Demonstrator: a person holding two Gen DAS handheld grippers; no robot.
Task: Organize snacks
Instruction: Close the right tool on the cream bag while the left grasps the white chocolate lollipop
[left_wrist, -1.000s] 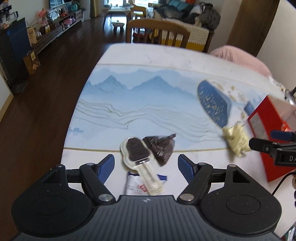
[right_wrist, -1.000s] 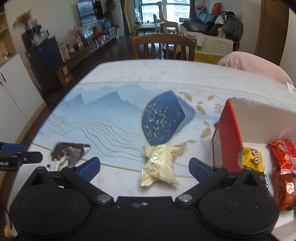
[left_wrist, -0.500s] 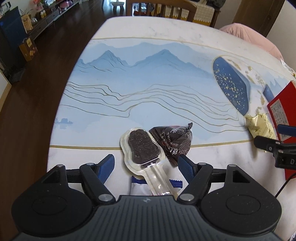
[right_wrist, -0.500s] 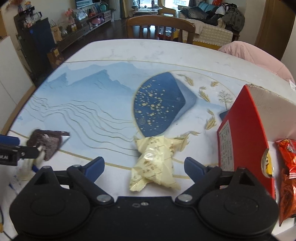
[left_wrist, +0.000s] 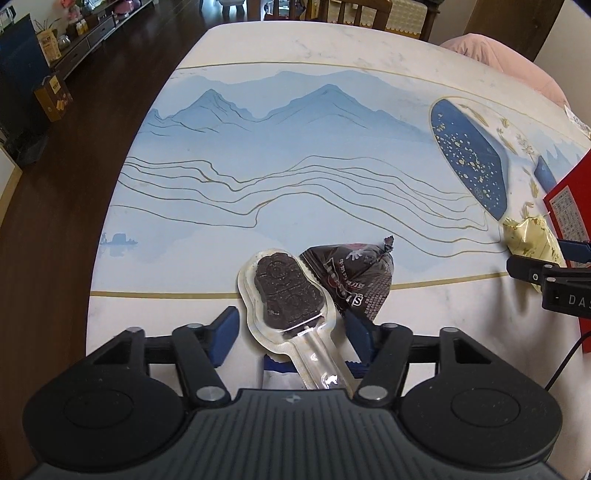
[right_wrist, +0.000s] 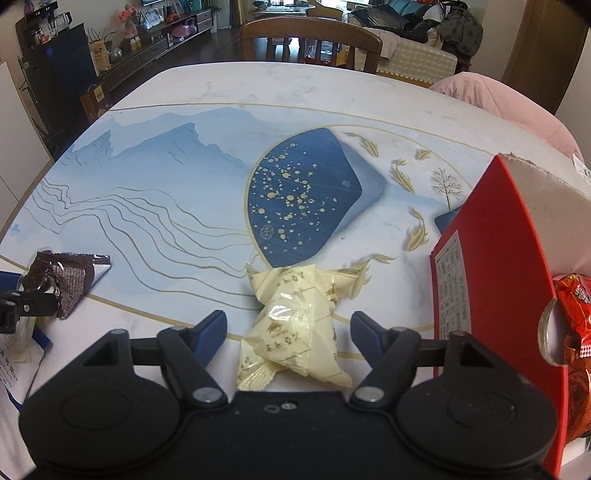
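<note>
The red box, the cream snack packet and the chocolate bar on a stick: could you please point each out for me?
red box (right_wrist: 495, 266), right wrist view, on its red side wall.
cream snack packet (right_wrist: 295, 325), right wrist view, on its middle.
chocolate bar on a stick (left_wrist: 286, 293), left wrist view, on the dark chocolate.

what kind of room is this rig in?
Most likely a home dining and living area: a table with a printed mountain-scene cover, a wooden dining chair behind it, and a sofa piled with clothes farther back.
</note>
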